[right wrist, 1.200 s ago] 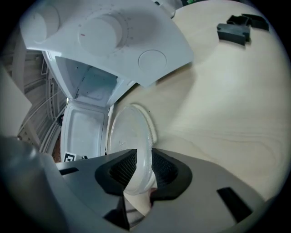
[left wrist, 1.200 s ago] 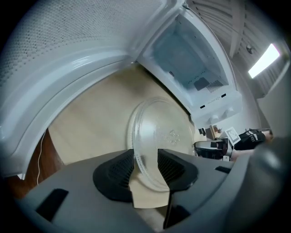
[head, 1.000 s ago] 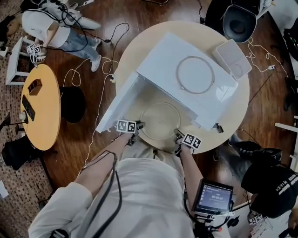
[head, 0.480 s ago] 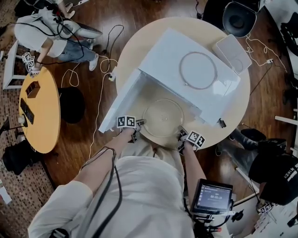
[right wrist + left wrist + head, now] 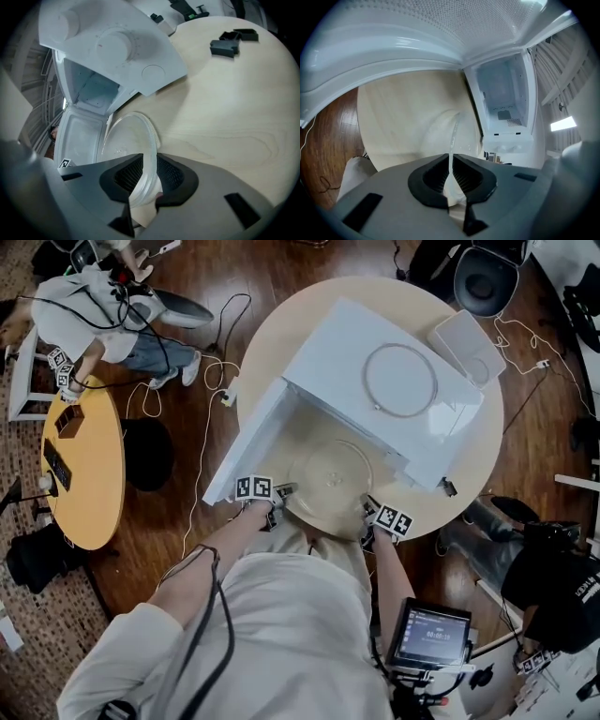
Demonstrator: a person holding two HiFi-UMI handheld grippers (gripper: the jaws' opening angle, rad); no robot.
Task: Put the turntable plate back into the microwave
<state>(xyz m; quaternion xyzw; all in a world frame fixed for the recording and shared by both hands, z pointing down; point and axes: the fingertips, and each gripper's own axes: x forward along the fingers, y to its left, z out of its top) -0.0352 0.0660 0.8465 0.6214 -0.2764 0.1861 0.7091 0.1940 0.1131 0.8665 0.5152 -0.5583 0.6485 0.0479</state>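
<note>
Pinching the plate (image 5: pixel 330 476) rim on both sides: left claw (image 5: pixel 450 158) clamped tight, right claw (image 5: pixel 149 161) gripping, but its jaws just eased open a touch. Plate sits just in front of the microwave (image 5: pixel 375 362) mouth. Suggest re-firming right, keeping level, sliding straight in.

Clear glossy glass plate (image 5: pixel 330 477), shiny smooth white microwave (image 5: pixel 328 352), pale matt wood table (image 5: pixel 478 456), dark polished wooden floor (image 5: pixel 216 296) all round.
</note>
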